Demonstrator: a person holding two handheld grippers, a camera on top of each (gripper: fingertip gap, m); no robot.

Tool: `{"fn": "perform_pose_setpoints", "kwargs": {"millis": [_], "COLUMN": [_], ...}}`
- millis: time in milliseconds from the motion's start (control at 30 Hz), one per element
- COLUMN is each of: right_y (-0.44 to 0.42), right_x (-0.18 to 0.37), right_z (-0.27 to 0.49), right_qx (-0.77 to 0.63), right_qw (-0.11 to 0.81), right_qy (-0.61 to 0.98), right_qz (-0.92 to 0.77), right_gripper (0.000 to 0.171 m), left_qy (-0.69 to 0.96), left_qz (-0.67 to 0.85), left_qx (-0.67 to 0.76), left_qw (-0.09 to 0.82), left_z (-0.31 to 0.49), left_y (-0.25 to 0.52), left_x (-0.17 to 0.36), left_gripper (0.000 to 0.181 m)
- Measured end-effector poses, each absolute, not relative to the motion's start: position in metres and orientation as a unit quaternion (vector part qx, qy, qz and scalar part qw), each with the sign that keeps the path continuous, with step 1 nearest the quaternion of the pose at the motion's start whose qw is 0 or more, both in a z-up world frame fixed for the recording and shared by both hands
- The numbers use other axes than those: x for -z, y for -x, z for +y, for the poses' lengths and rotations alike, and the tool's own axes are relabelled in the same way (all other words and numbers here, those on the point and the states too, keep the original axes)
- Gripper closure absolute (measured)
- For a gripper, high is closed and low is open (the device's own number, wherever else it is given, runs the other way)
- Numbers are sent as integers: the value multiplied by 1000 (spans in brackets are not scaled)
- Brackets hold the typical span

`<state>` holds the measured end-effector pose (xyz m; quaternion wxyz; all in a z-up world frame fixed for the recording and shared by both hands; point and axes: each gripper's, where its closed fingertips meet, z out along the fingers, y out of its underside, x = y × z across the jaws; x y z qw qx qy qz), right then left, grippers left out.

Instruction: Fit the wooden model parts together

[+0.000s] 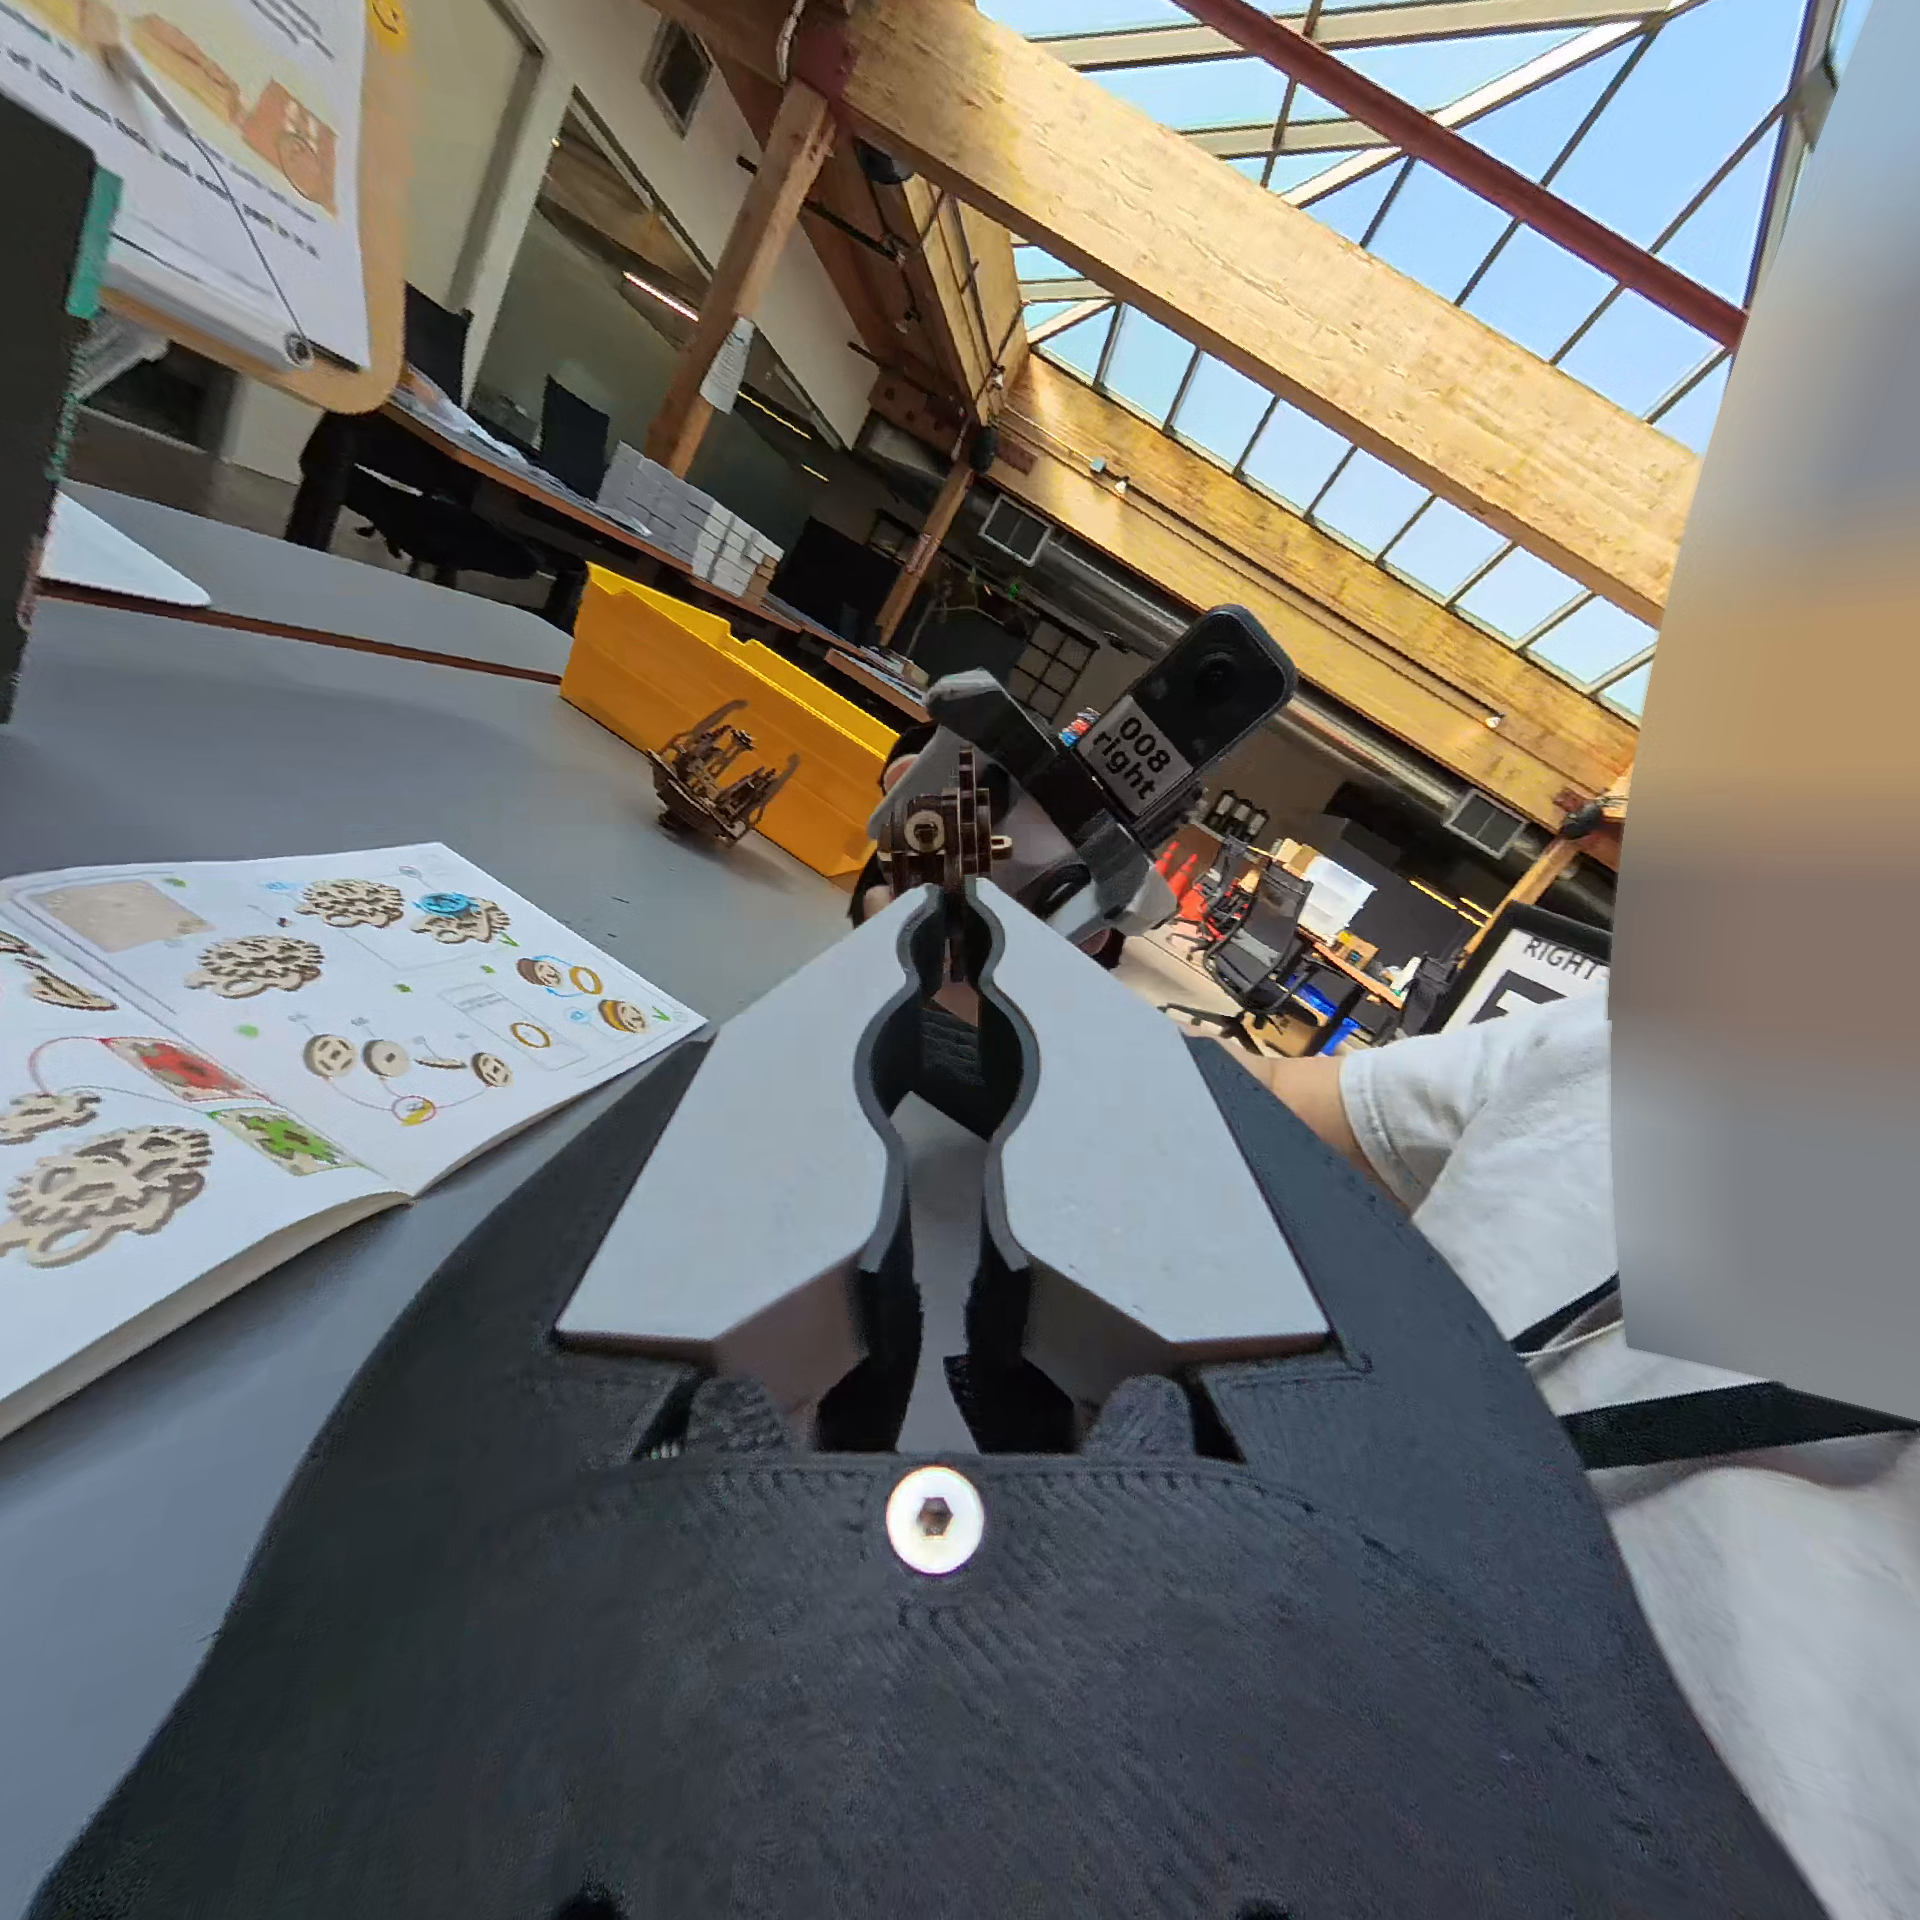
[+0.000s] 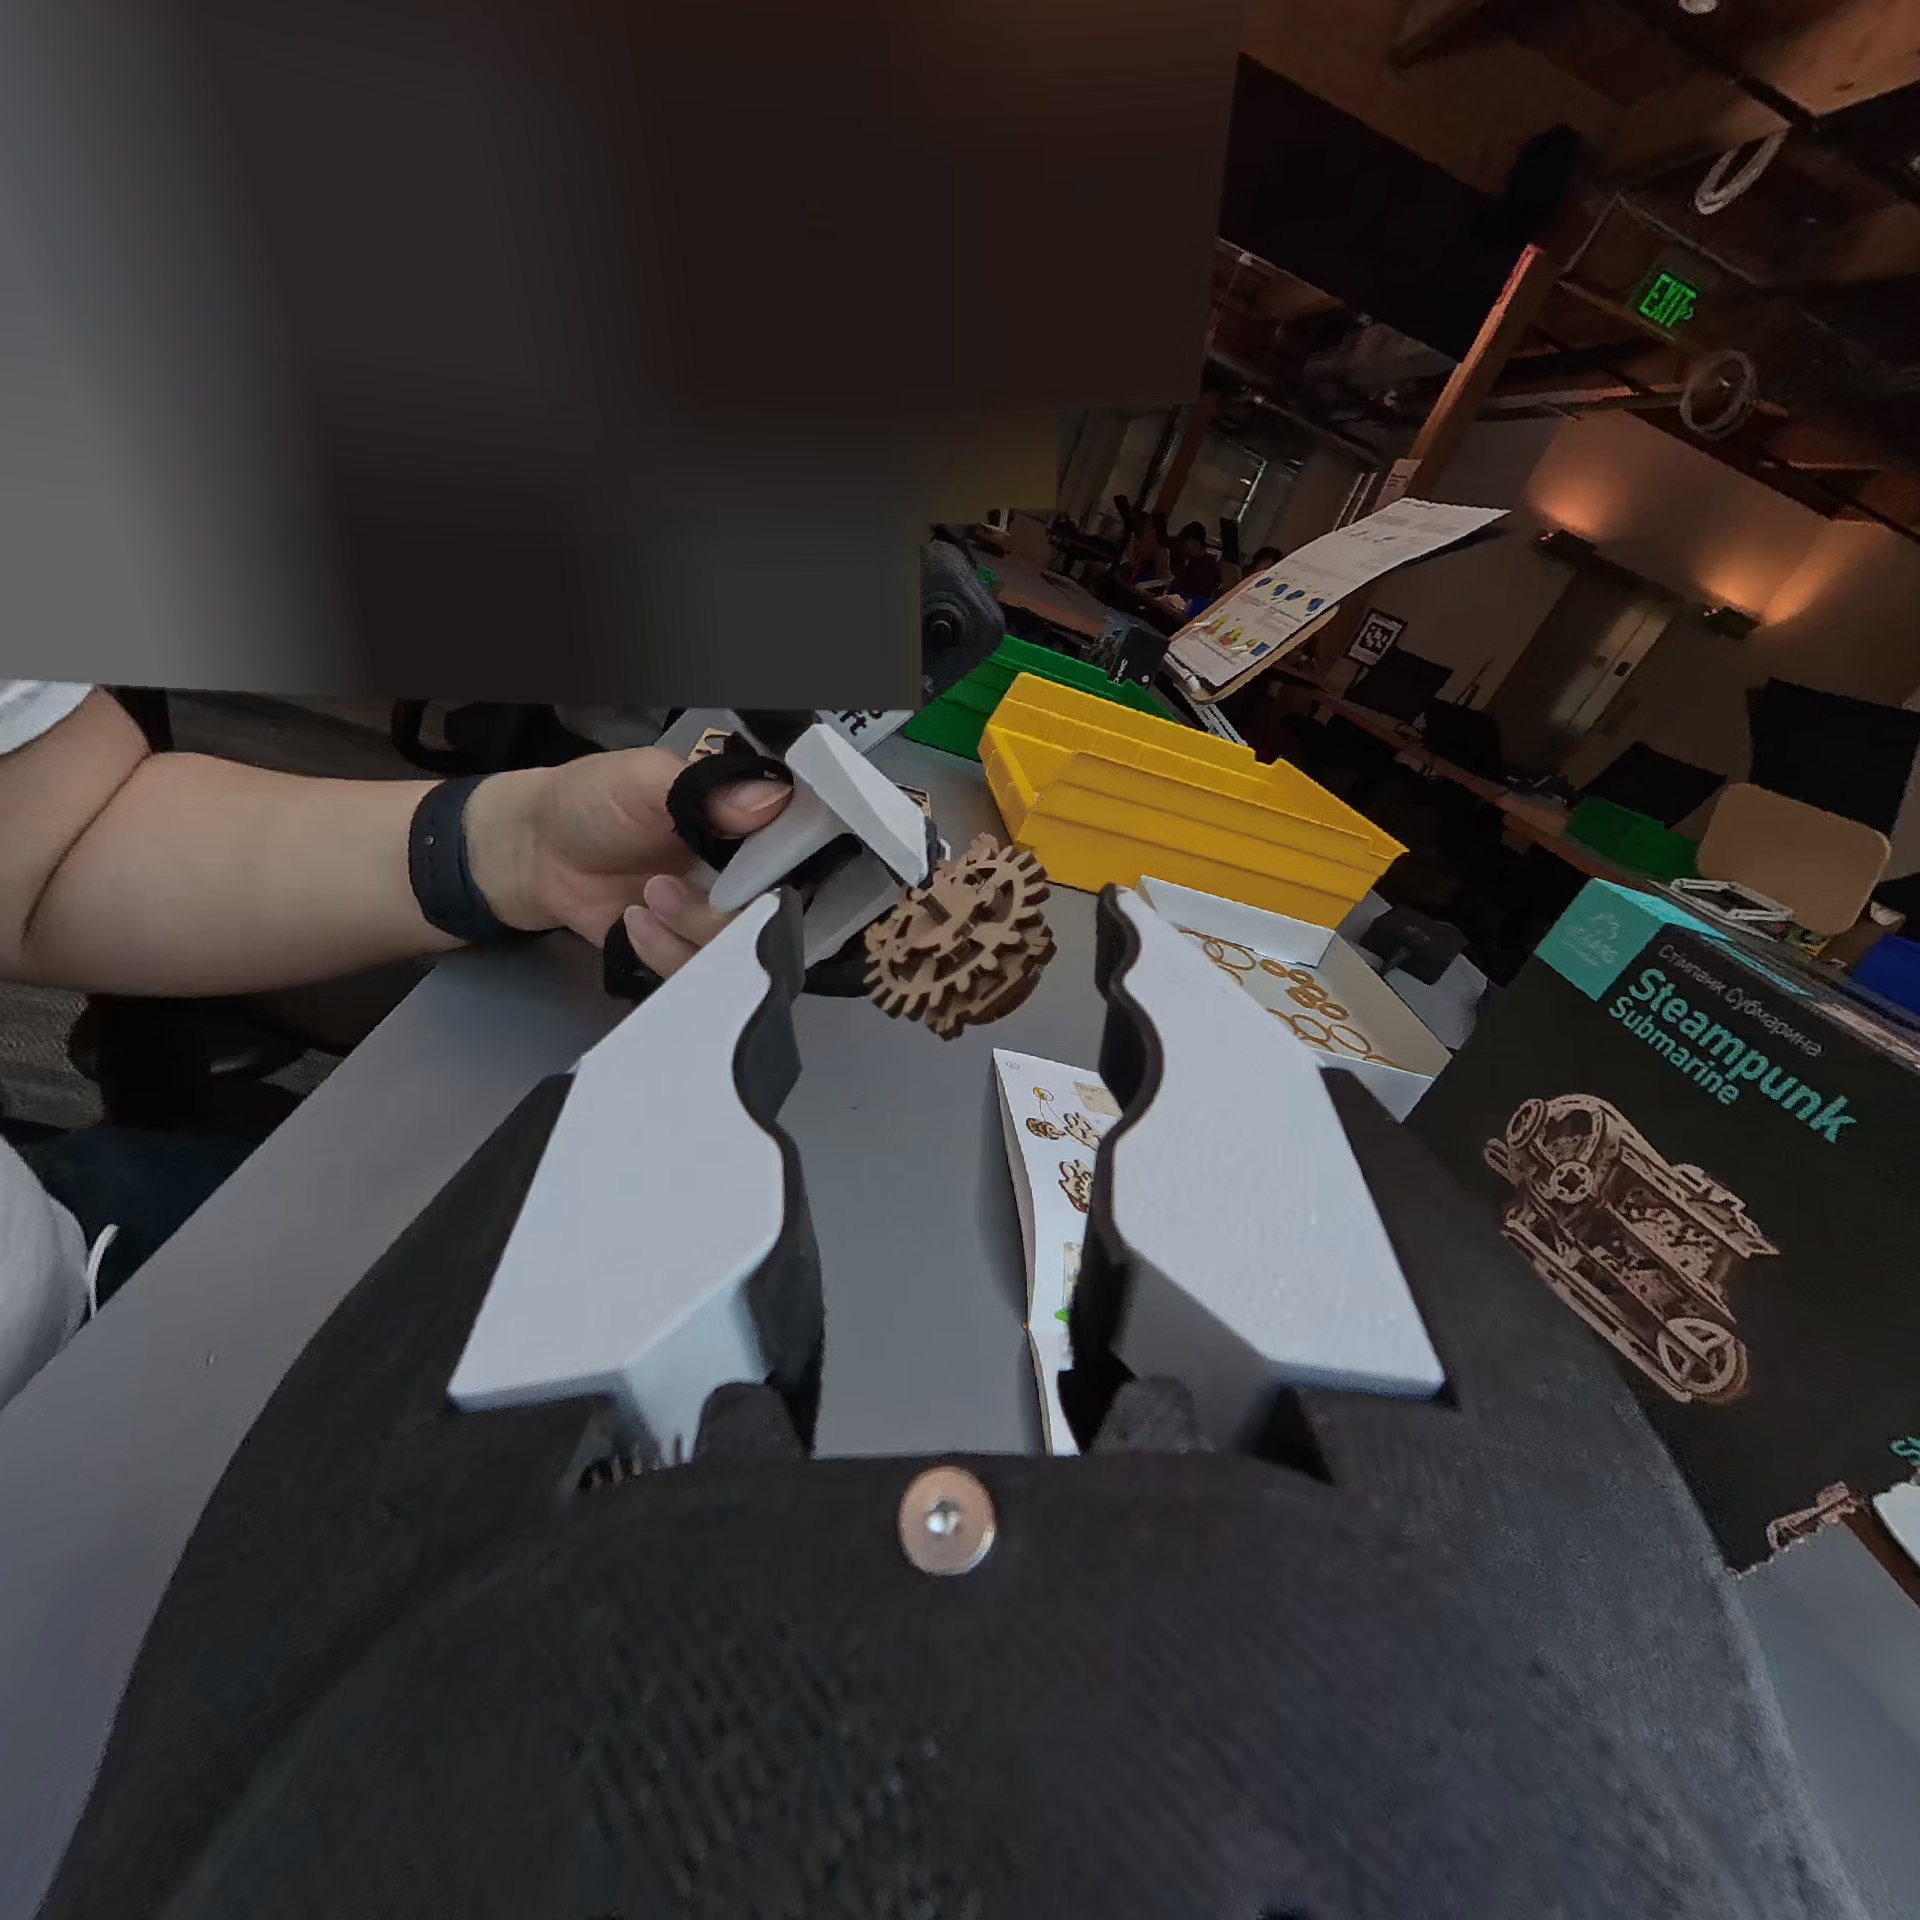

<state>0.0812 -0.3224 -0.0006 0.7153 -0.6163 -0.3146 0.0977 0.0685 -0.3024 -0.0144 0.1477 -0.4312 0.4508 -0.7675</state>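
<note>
The left gripper [image 1: 951, 914] is tilted upward above the grey table [image 1: 312, 748], its grey fingers clamped on the brown wooden gear assembly [image 1: 940, 831], which it holds in the air. The person's left hand [image 2: 613, 862] wraps its handle, forearm level. The right gripper [image 2: 945, 935] points at the gears from close by, its fingers apart and seemingly empty. An open instruction booklet [image 1: 260, 1039] lies on the table.

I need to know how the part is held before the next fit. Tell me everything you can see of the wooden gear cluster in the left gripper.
The brown laser-cut wooden gear cluster is several toothed plywood wheels stacked on a common axle, with a pale round hub at one end. The left gripper, shut, pinches its edge at the fingertips, holding it above the grey table. The right gripper is open and apart from it.
</note>
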Motion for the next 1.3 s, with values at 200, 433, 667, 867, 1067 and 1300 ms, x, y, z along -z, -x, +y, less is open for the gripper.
{"fn": "perform_pose_setpoints", "kwargs": {"millis": [200, 433, 667, 867, 1067, 1300], "right_y": [-115, -97, -105, -112, -114, -119], "right_x": [-18, 11, 18, 23, 28, 38], "right_z": [-309, -294, -293, -292, -292, -291], "right_qx": [-218, -394, -525, -561, -565, -434], "right_qw": [693, 599, 543, 524, 515, 548], "right_qy": [684, 695, 642, 621, 624, 708], "right_qz": [-68, 51, 128, 156, 163, 99], "right_gripper": [155, 160, 163, 166, 169, 169], "left_qy": [484, 471, 450, 440, 433, 468], "left_qz": [423, 460, 497, 517, 538, 546], "left_qx": [674, 547, 487, 459, 419, 417], "left_qw": [365, 516, 560, 573, 589, 556], "left_z": [-269, -273, -284, -290, -293, -292], "left_y": [-71, -76, -83, -87, -90, -97], "left_x": [14, 10, 14, 19, 24, 35], "left_gripper": [181, 181, 181, 181, 181, 181]}}
